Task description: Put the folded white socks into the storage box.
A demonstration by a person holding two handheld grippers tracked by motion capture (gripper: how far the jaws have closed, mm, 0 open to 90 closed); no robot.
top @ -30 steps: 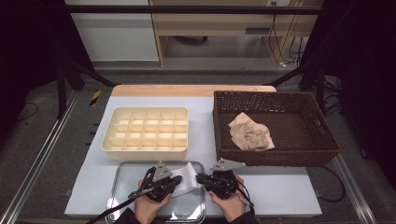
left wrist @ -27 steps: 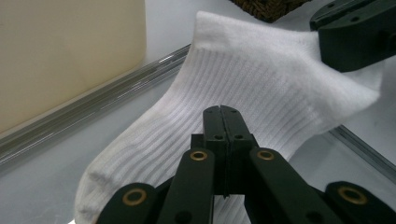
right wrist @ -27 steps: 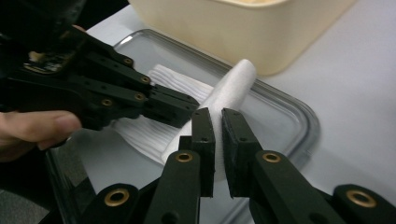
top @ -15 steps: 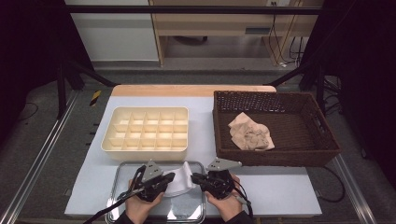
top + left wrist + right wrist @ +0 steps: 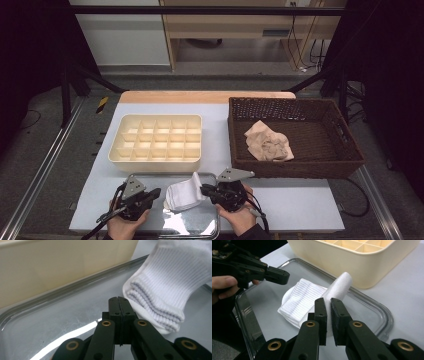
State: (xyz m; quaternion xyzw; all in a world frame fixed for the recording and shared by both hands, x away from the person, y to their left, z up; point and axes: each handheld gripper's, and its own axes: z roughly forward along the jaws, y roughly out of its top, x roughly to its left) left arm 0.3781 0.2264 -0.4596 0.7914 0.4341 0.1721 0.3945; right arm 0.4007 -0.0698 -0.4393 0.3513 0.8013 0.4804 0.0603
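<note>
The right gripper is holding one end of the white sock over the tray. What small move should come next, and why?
Probably fold that end over. The right gripper pinches the white sock with its end raised, the rest flat in the clear tray; the left gripper is shut, empty, just beside it.

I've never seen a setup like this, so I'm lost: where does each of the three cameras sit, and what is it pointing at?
High view: fixed above the person's side, looking forward and down on the table; both hands, left gripper and right gripper show.
Left gripper view: rides the left gripper, looking along its shut jaws over the clear tray.
Right gripper view: rides the right gripper, whose jaws pinch the white sock; the other hand shows.
All three share the sock, tray and cream divided box.
</note>
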